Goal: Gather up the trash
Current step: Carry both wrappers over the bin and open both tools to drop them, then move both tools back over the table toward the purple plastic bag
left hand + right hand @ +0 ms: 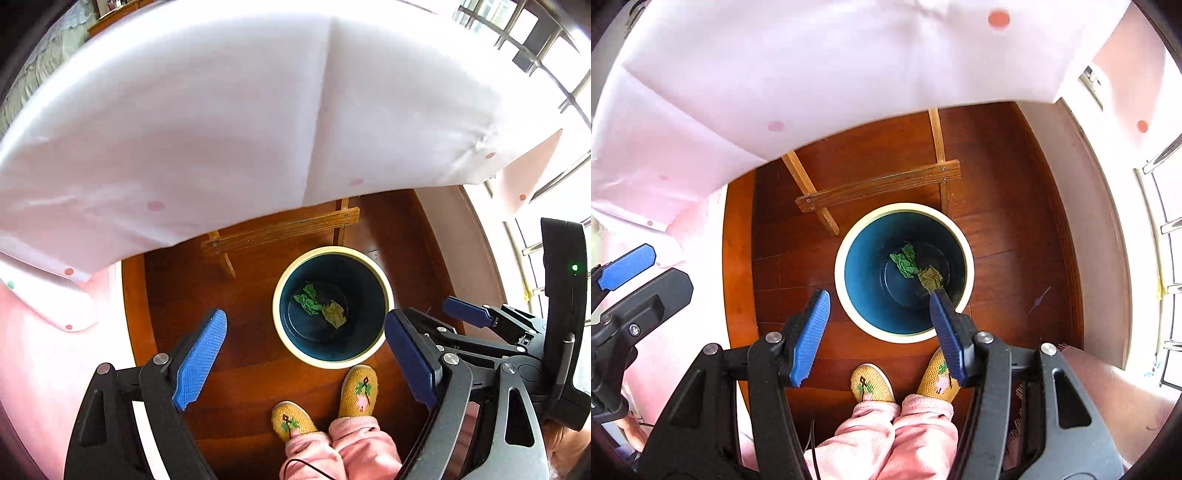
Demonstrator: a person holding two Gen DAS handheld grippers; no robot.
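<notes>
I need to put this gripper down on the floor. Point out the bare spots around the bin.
Bare wood floor lies left of the bin, between it and the hanging pink cloth. Another bare stretch lies right of the bin, toward the wall. It is crowded behind the bin at the wooden table legs, and in front by the slippers.

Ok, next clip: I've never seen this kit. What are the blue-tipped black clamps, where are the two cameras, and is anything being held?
No robot here: a person holds a hand-operated gripper in each hand, with a fisheye camera on each looking along its blue fingers. One picture comes from the left gripper, the other from the right gripper. Both are open and empty, above a round bin on the wooden floor. Inside lie a crumpled green paper and an olive paper scrap. The person's slippers show below, a cloth-covered table's edge above.
</notes>
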